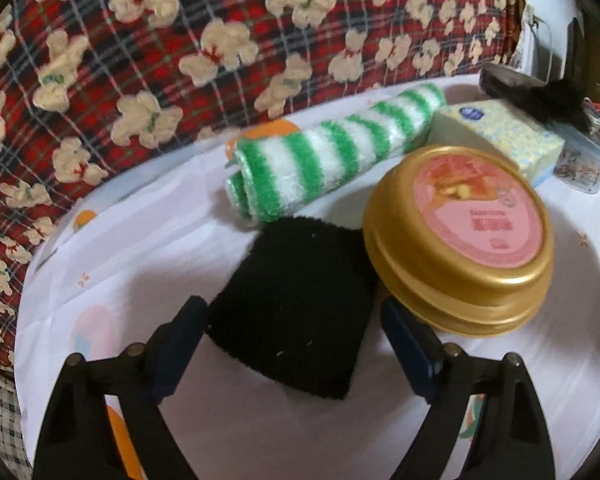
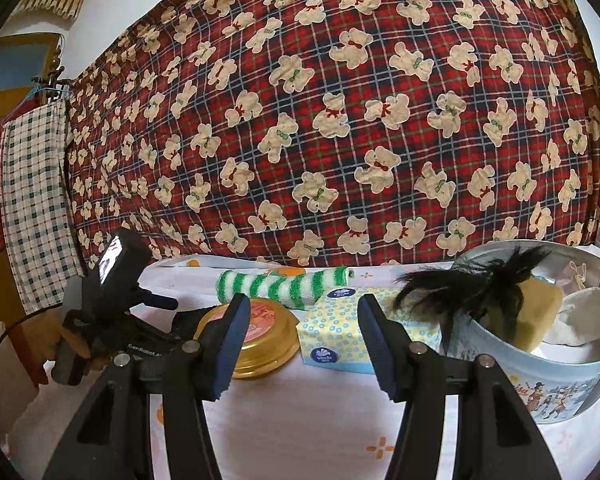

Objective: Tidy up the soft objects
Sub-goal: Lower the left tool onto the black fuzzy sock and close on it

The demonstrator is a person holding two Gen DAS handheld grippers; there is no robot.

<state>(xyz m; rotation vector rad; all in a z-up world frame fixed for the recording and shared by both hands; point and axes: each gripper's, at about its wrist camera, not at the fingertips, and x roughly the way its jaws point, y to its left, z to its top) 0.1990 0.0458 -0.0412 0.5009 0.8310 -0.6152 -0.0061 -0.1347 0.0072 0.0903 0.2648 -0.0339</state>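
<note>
A: Item one, left wrist view, leftmost first?

B: I log my left gripper [image 1: 292, 336], fingers spread wide, nothing pinched. The black knit cloth [image 1: 296, 304] lies flat on the white sheet [image 1: 148, 264] between the two pads [image 1: 188, 344], touching neither as far as I can tell.

A: Next along?

B: The rolled green-and-white striped towel [image 1: 324, 152], lying on its side just behind the black cloth. To its right, the round gold tin [image 1: 460, 248] with a pink label, lid on, its edge against the cloth. Behind the tin, a pale yellow tissue pack [image 1: 500, 136].

A: Right wrist view?

B: At far left, the left gripper's body [image 2: 112, 320], held in a hand. Then my right gripper [image 2: 300, 340], jaws apart and empty, hovering above the sheet. Between its fingers I see the gold tin, tissue pack and striped towel further back. At far right, an open round metal tin [image 2: 560, 380] holding a black tuft of hair [image 2: 484, 280], a yellow sponge [image 2: 536, 312] and a white cloth pouch [image 2: 588, 312]. The red plaid blanket [image 2: 340, 100] with bears fills the background.
</note>
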